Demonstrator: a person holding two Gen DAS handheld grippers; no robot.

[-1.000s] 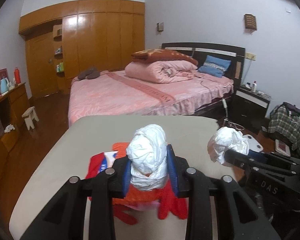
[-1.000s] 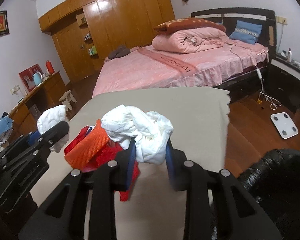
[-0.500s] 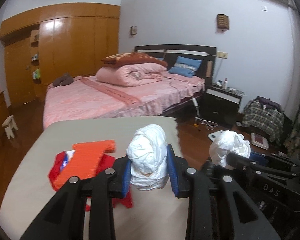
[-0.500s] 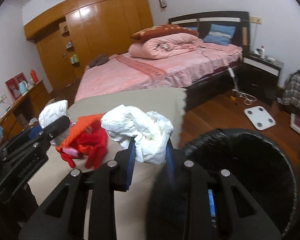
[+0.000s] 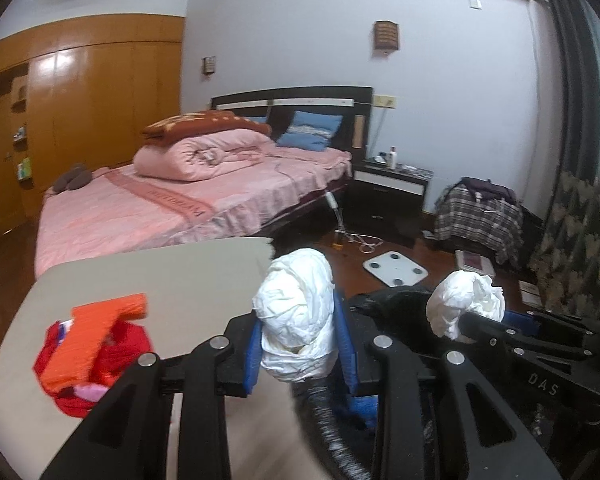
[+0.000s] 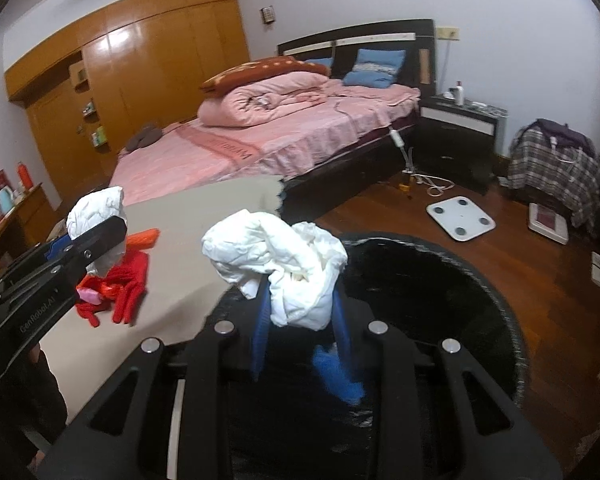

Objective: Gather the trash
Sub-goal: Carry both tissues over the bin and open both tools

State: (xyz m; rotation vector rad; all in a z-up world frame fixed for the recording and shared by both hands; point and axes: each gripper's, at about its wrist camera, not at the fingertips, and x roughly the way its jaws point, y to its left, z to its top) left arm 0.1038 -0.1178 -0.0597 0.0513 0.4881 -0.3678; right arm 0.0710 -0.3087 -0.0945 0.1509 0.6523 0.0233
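Trash, two crumpled white paper wads (image 6: 284,264) (image 5: 296,320), is clamped in each hand-held gripper (image 6: 300,312) (image 5: 298,354); each should be released only once centred over the black bin (image 6: 440,288) (at 3 o'clock of the bench (image 6: 204,216)).

Beige table (image 5: 148,276): red-orange wrapper heap (image 5: 90,350) lying near left edge.

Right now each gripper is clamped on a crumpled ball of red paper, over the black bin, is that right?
Not quite: the crumpled paper balls are white, not red. The left gripper clamps one white paper ball, the right gripper another over the black bin, per both wrist views.
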